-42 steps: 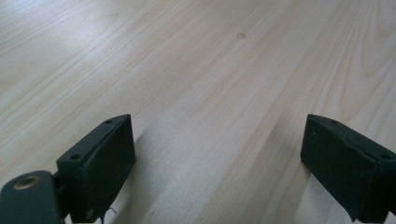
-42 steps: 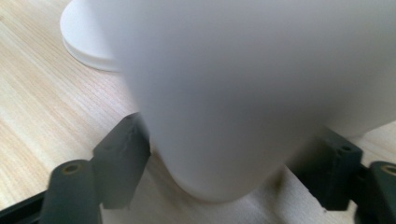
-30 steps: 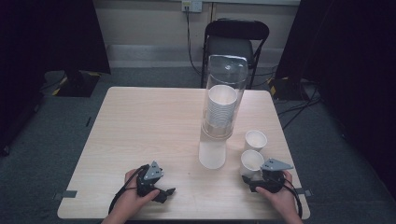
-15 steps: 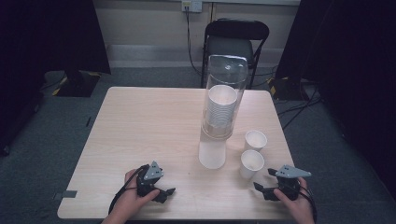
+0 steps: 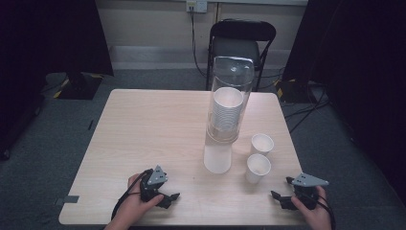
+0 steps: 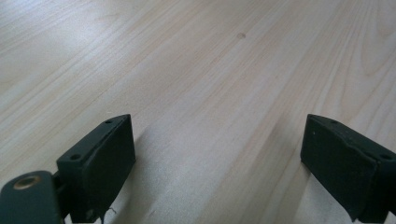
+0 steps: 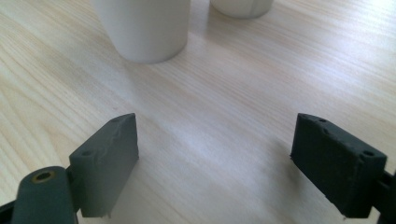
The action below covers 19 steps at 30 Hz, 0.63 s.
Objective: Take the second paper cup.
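Right tongs (image 5: 283, 199) rest on the tabletop (image 5: 143, 134) at its near right corner, jaws spread wide with bare wood between them. The nearer paper cup (image 5: 258, 167) stands upright just ahead and to the left of these tongs, not touching; in the right gripper view its base (image 7: 142, 28) lies beyond the jaw gap. A second paper cup (image 5: 262, 144) stands just behind it. Left tongs (image 5: 167, 198), released likewise, lie at the near left, well apart from both cups. A clear cup dispenser (image 5: 229, 103) stands mid-table.
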### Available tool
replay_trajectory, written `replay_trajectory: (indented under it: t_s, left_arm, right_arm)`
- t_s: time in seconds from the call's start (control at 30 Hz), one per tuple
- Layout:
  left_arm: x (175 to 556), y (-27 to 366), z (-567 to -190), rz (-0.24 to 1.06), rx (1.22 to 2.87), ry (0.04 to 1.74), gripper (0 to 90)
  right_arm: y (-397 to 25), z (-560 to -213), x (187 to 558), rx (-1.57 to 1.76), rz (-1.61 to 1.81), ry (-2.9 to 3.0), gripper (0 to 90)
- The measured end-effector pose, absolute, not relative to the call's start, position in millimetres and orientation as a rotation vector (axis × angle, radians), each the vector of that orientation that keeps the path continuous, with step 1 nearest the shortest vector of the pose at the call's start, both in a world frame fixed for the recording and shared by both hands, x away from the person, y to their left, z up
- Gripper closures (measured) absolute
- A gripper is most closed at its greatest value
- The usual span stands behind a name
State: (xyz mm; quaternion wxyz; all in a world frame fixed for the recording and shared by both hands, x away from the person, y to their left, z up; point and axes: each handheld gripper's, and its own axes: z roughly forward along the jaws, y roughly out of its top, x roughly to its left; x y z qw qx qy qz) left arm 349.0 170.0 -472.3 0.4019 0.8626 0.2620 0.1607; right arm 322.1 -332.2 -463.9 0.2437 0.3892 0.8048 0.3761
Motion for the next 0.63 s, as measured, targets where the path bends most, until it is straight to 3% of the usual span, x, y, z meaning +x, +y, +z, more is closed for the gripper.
replay_trajectory:
  t_s: [0.63]
  left_arm:
    - [348.7, 169.8, -472.7, 0.407, 2.174, 0.665, 9.6]
  right_arm:
    - [-336.6, -464.9, 324.4, 1.085, 1.012, 2.223, 12.9]
